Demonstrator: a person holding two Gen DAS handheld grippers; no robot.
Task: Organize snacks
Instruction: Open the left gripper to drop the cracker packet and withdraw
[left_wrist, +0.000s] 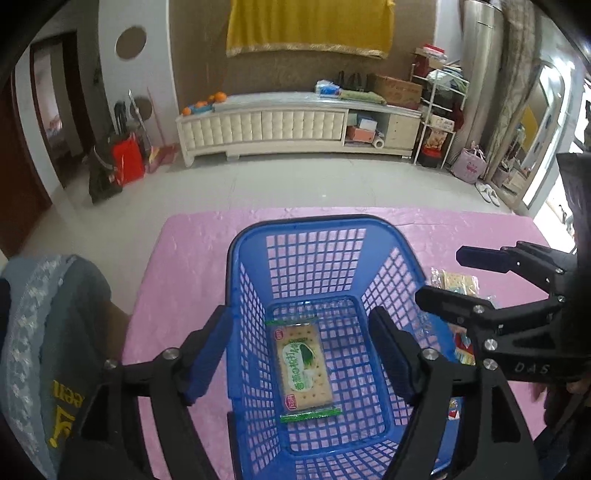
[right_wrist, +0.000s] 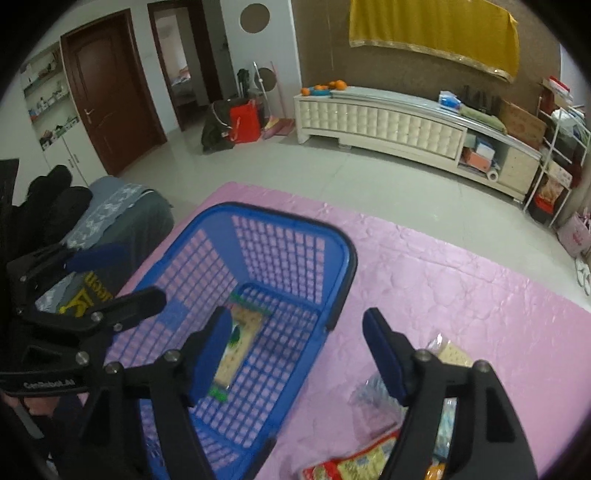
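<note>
The right gripper (left_wrist: 439, 275) bears the pale letters "DAS" on its black body. The left gripper (right_wrist: 120, 275) carries small white lettering too blurred to read. The cracker pack (left_wrist: 303, 367) in the basket (left_wrist: 306, 229) shows green Chinese characters and small red logos, not legible.

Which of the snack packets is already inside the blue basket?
The green-labelled cracker packet; it lies flat on the basket floor, the others lie outside on the pink cloth.

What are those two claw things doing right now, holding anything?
Left gripper: open, holding nothing, above the blue basket.
Right gripper: open, holding nothing, over the pink cloth beside the basket.
</note>
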